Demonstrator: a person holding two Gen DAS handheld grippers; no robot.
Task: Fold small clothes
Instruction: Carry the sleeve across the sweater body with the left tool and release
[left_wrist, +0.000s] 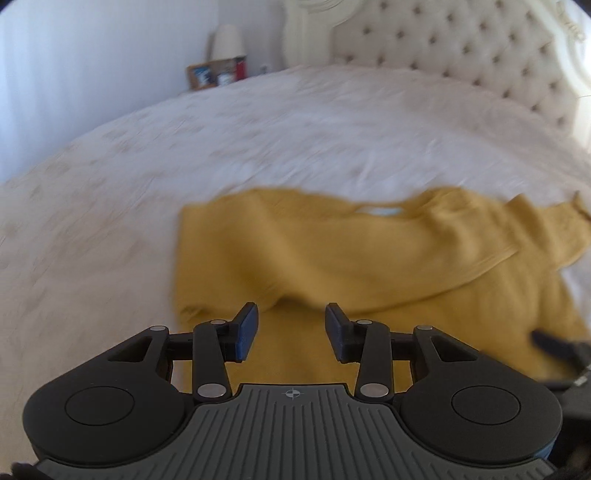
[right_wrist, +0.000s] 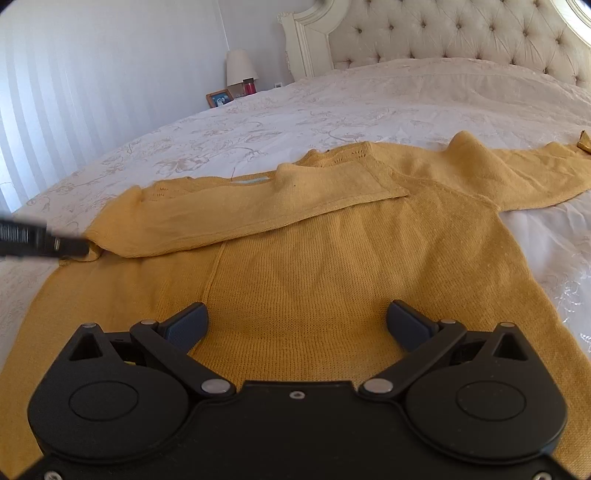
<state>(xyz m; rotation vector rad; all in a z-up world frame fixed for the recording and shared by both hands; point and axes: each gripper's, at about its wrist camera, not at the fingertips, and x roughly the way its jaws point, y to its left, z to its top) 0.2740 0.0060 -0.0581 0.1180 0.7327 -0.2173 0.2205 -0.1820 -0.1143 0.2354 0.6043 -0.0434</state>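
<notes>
Left gripper (left_wrist: 290, 330) hangs partly open and empty over the yellow sweater (right_wrist: 332, 266), which lies flat on the bed (right_wrist: 258, 125) with one sleeve (right_wrist: 240, 218) folded across; right gripper (right_wrist: 297, 325) is wide, empty (other sleeve probably next)

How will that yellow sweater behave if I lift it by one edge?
Probably floppy: the sweater lies limp and creased on the bed, one sleeve draped across it. It looks like thin knit, so likely light. The unfolded sleeve would probably trail.
</notes>
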